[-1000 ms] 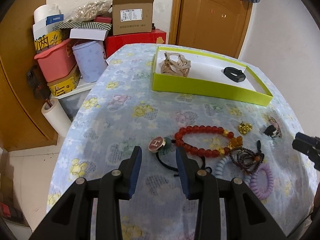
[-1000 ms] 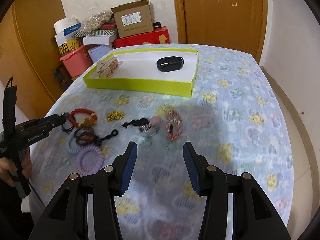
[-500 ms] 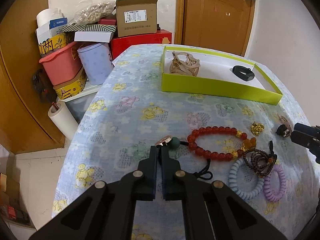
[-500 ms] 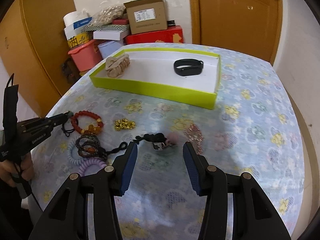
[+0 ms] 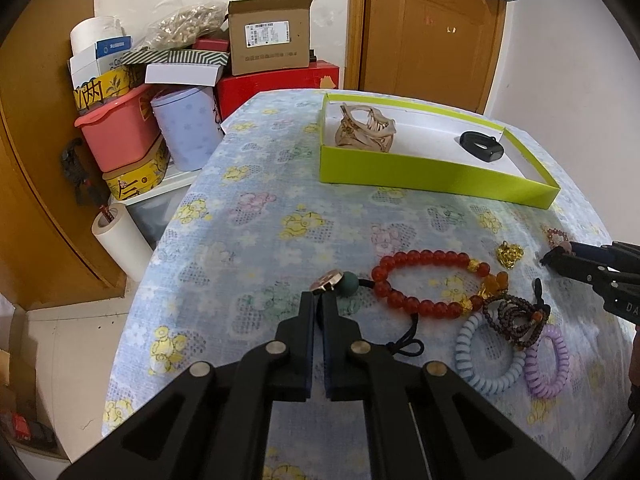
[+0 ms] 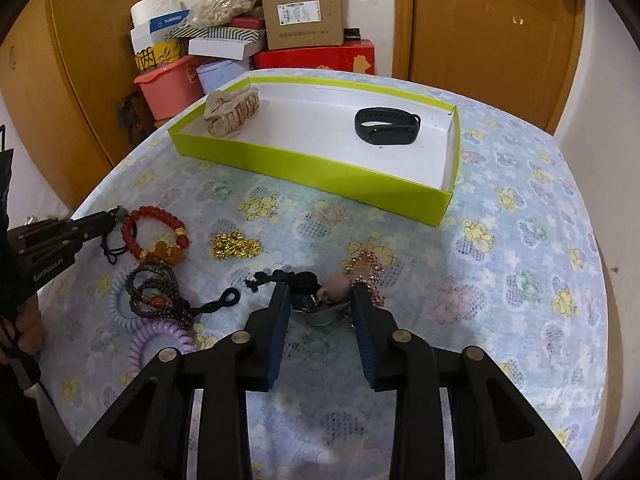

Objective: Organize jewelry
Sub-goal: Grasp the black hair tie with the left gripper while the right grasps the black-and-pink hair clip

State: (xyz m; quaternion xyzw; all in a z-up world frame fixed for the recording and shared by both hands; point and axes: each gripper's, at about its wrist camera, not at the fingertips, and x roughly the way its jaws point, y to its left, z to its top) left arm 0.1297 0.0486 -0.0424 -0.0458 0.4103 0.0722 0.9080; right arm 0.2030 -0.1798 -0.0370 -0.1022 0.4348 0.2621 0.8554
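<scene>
My left gripper (image 5: 319, 300) is pinched nearly shut on a hair tie's round metal charm (image 5: 328, 281), beside glossy red beads (image 5: 420, 280). My right gripper (image 6: 320, 292) is open astride a pink-beaded hair tie (image 6: 334, 286); only its view shows the smooth black band (image 6: 386, 125) lying flat in the green tray (image 6: 320, 174).

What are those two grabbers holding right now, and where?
The left gripper pinches the hair tie near its round charm. The right gripper is open, straddling a pink trinket, holding nothing.
</scene>
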